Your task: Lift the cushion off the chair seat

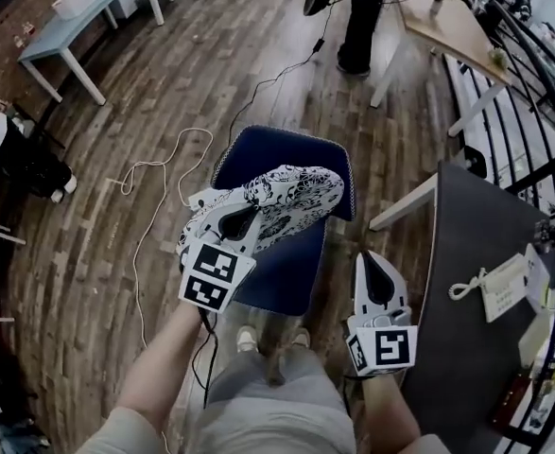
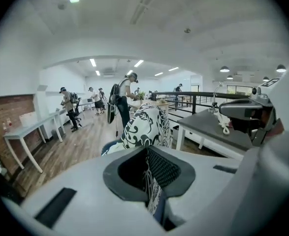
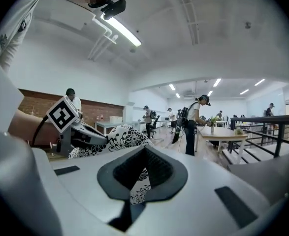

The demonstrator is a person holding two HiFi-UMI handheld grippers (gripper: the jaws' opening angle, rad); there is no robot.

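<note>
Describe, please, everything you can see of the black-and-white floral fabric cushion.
The black-and-white floral fabric cushion looks soft and plump, printed with dark flowers and scrolls on white. It hangs tilted above the dark blue padded chair seat, seemingly clear of it. The left hand-held gripper is shut on its near edge, with a fold of cloth pinched between the jaws. Nothing else is seen touching it.

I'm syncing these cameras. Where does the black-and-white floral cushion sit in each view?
Head view: black-and-white floral fabric cushion at centre, over the blue chair seat.
Left gripper view: cushion dead centre, clamped in the left tongs.
Right gripper view: cushion left of centre.
Shared landmark: the standing person in dark trousers.
</note>
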